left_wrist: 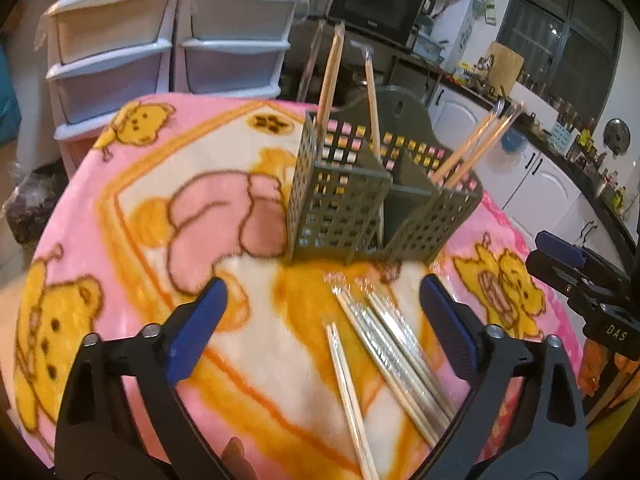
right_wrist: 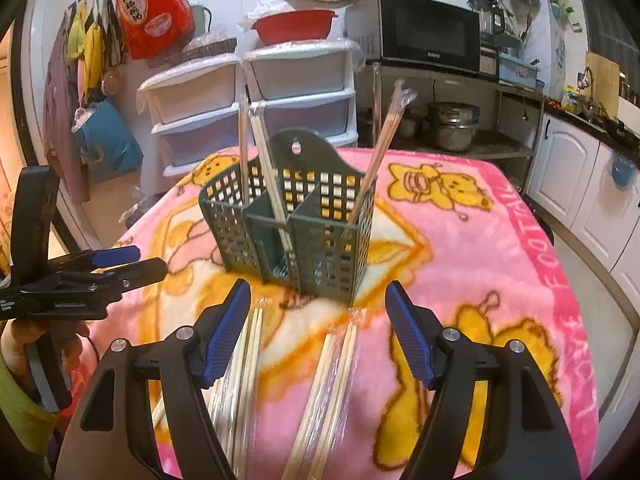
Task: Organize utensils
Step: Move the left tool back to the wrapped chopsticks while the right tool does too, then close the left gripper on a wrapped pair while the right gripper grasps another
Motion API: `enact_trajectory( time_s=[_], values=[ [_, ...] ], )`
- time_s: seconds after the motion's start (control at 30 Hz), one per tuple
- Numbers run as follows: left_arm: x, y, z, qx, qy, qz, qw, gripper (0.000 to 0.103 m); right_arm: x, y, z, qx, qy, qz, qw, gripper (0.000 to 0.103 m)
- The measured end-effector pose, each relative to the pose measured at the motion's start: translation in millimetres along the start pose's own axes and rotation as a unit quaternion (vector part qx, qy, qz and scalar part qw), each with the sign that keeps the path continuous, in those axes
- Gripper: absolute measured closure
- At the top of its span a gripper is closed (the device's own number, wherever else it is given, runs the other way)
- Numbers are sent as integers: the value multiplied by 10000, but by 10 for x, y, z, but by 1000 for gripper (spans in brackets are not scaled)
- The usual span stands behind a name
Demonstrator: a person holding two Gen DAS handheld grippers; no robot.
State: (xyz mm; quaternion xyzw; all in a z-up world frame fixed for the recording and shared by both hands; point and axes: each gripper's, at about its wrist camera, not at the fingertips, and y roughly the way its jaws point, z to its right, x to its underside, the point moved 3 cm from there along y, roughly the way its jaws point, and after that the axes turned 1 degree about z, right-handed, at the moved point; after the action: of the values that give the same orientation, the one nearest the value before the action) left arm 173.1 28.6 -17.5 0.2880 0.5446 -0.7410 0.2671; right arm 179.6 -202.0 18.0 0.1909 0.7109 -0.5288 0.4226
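Observation:
A dark green slotted utensil caddy (left_wrist: pixel 360 200) stands upright on the pink cartoon blanket (left_wrist: pixel 160 216), with wrapped chopsticks leaning in its left, middle and right compartments. Several loose wrapped chopstick pairs (left_wrist: pixel 392 356) lie on the blanket in front of it. My left gripper (left_wrist: pixel 324 292) hangs open above them, nothing between its blue pads. In the right wrist view the caddy (right_wrist: pixel 296 232) is straight ahead, and my right gripper (right_wrist: pixel 317 294) is open over one chopstick pair (right_wrist: pixel 336 376); another pair (right_wrist: pixel 244 368) lies by its left finger. The left gripper (right_wrist: pixel 148 261) shows at the left edge.
White plastic drawer units (right_wrist: pixel 256 96) stand behind the table, with a microwave (right_wrist: pixel 428 32) on a metal rack to the right. Kitchen cabinets (right_wrist: pixel 580 176) run along the right wall. The blanket's right edge (right_wrist: pixel 568 280) drops to the floor. A hand (right_wrist: pixel 24 344) holds the left gripper.

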Motion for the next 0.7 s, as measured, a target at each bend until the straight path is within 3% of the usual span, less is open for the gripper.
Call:
enact_trajectory(
  time_s=[0.17, 0.27, 0.4, 0.7],
  values=[
    [149, 149, -7, 91, -30, -316, 9995, 43, 111, 113, -40, -58, -9, -194, 9998, 37],
    [241, 238, -10, 131, -48, -509, 9986, 50, 177, 190, -56, -113, 13, -338, 9994, 43],
    [320, 316, -21, 219, -129, -655, 9975, 51, 263, 299, -96, -195, 10, -535, 9984, 49],
    [424, 439, -22, 336, -186, -899, 9952, 62, 417, 506, -173, -361, 35, -880, 9955, 61]
  ],
)
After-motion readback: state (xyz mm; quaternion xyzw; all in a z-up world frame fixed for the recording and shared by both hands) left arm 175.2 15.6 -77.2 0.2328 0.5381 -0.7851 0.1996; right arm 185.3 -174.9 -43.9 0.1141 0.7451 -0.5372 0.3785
